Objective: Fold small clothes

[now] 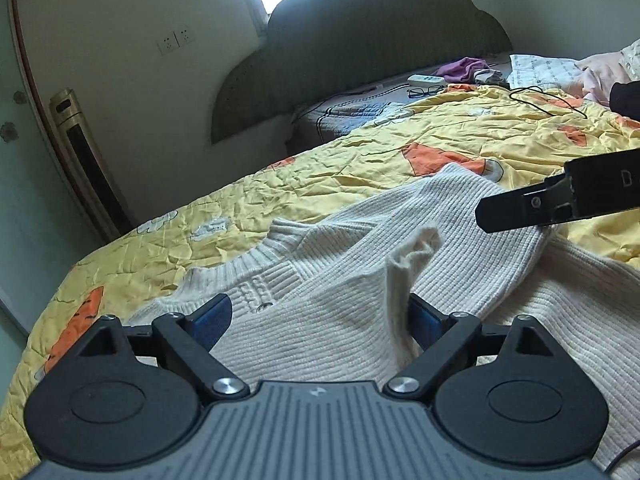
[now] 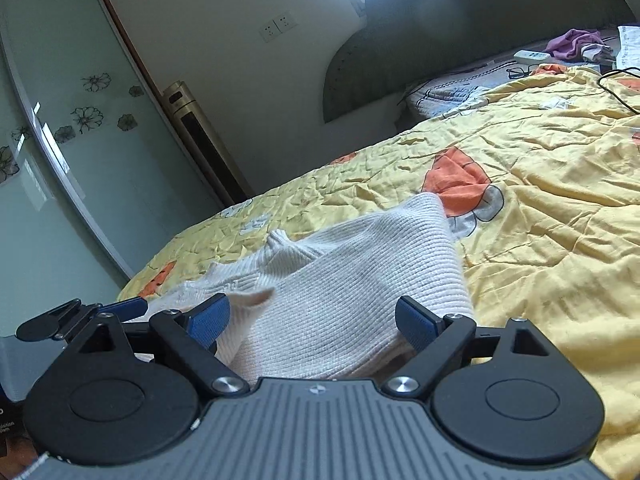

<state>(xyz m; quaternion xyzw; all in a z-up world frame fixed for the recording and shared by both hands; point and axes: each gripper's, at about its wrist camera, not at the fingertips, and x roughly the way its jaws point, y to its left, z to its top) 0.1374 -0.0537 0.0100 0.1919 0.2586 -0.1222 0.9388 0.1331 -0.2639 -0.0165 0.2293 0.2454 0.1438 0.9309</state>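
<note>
A white letter "D" shows on the right gripper; no other writing reads clearly. The cream knit sweater, partly folded, lies on the yellow quilt covering the bed. Both the left gripper and right gripper stand spread wide over the knit, gripping nothing. Behind are a green headboard, 2 wall sockets and a frosted floral door.

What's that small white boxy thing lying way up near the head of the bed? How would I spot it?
Start at the dark scalloped headboard and look down to the grey quilted strip beyond the yellow quilt. There lies a white remote control, beside black eyeglasses and a purple cloth. It is the only flat white bar with rows of tiny buttons.
</note>
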